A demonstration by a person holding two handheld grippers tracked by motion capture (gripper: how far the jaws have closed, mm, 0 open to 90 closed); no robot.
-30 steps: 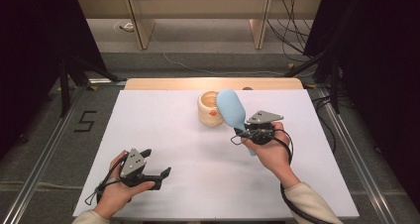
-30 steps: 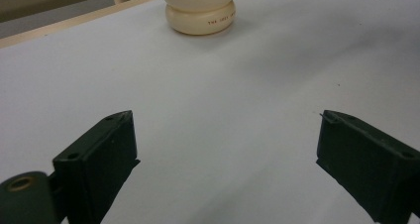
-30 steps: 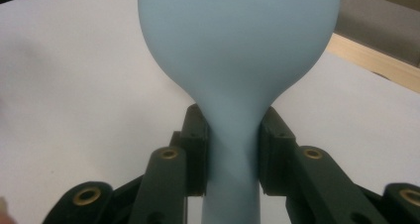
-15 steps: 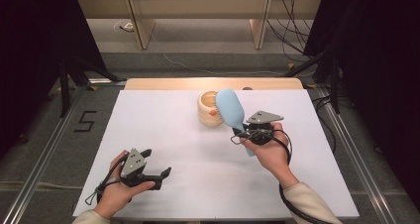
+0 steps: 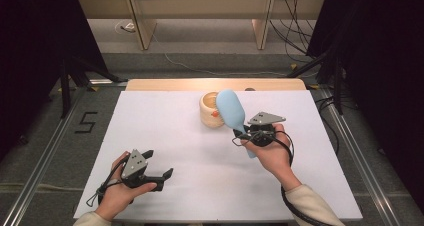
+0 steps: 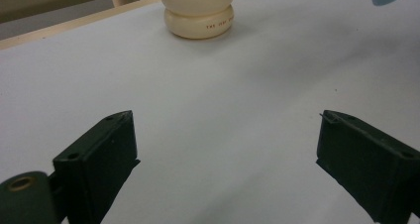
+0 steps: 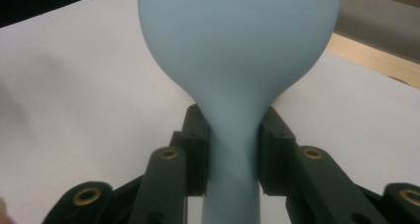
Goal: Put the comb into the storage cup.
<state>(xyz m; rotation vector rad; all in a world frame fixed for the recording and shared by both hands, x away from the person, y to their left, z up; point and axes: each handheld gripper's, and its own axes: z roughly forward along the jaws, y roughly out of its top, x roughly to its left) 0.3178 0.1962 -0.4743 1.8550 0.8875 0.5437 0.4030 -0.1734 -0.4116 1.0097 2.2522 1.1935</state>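
Nearest us, our left gripper point(image 5: 159, 177) rests idle on the white table point(image 5: 165, 121), jaws spread wide. Farther out, our right gripper point(image 5: 239, 134) pinches the blue spoon point(image 5: 231, 110) by its neck, probably for reach, its head over the cream pot point(image 5: 210, 117). The spoon hides most of the pot's inside.

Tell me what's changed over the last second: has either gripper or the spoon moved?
Nothing visibly changed. The right gripper stays shut on the neck of the blue spoon, whose head is held over the cream pot. The left gripper stays open and empty, low over the white table at the near left.
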